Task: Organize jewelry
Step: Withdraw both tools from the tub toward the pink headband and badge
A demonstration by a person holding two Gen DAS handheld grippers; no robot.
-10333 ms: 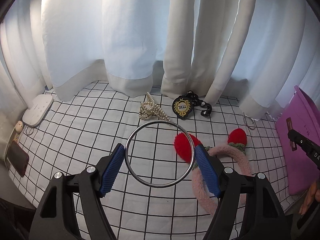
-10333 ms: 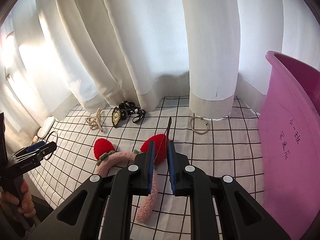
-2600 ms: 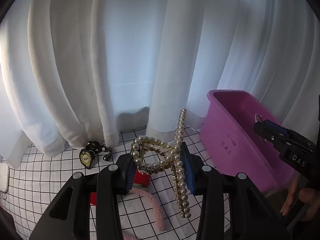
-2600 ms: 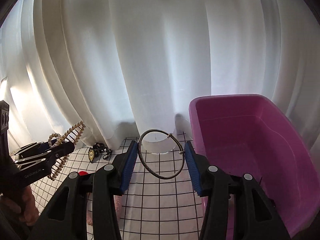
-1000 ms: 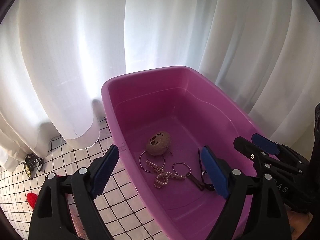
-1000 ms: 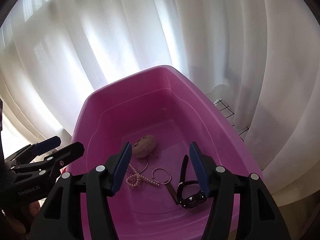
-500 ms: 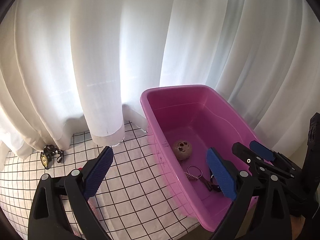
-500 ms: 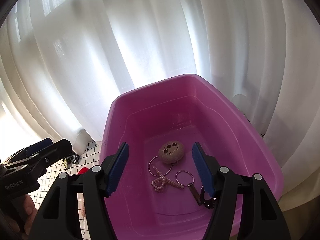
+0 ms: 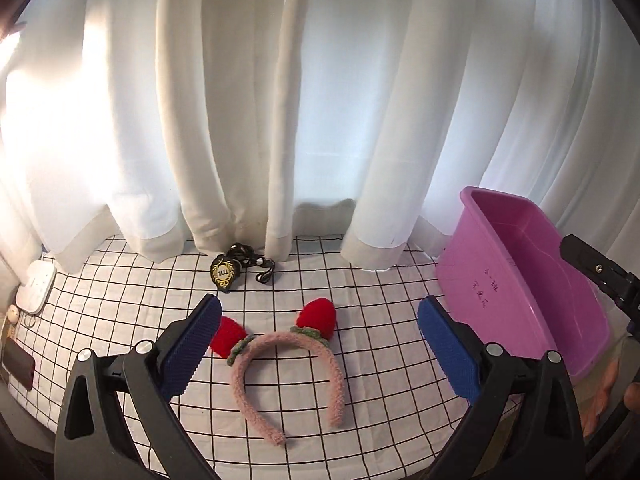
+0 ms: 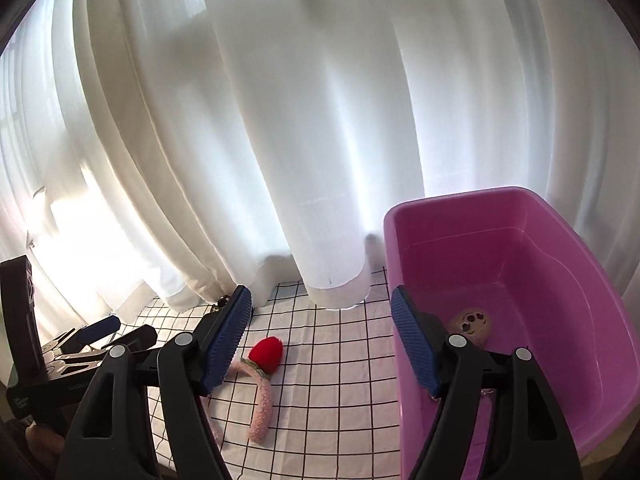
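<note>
A pink fluffy headband (image 9: 288, 376) with two red strawberry ears lies on the checked cloth, between and below my left gripper's (image 9: 320, 348) wide-open fingers. A black badge on a chain (image 9: 236, 266) lies near the curtain behind it. The purple bin (image 9: 516, 276) stands at the right. In the right wrist view my right gripper (image 10: 322, 340) is open and empty, above the cloth beside the bin (image 10: 520, 296); a beige round piece (image 10: 470, 322) shows inside the bin. The headband (image 10: 262, 392) lies below the right gripper's left finger.
White curtains (image 9: 320, 120) hang along the back. A white device (image 9: 36, 286) and a dark phone (image 9: 18, 364) sit at the left edge of the cloth. The right gripper's body (image 9: 600, 276) shows at the right edge of the left wrist view.
Both grippers have swung left, away from the bin, and now look at the cloth. The headband has come under the left gripper. Both stay open and empty.
</note>
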